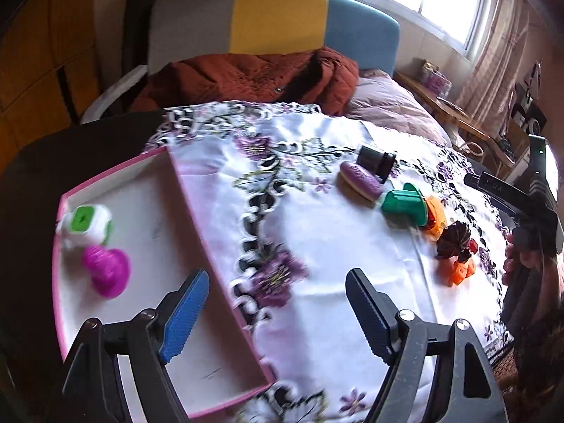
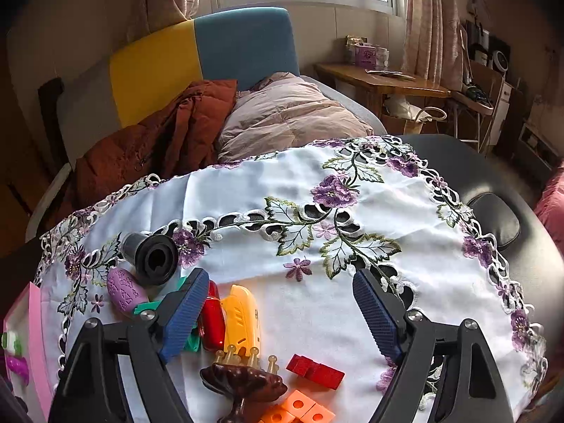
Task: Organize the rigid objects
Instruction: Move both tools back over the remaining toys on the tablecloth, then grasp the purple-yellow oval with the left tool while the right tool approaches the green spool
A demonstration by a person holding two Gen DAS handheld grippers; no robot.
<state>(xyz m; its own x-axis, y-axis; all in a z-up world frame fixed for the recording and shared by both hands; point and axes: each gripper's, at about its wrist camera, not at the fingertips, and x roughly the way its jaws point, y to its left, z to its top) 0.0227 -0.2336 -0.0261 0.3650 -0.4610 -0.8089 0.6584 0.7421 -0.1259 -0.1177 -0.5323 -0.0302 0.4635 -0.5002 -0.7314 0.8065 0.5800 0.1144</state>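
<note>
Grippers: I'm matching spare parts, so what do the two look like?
Left gripper and right gripper match: black angular plastic frames, silver screws at the joints, and two fingers with blue ribbed pads. No cables or sleeves show.

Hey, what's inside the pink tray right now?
In the pink tray: a white-and-green cube and a magenta heart-shaped piece, side by side near its far end. The left gripper's finger covers some of the tray floor closer in.
</note>
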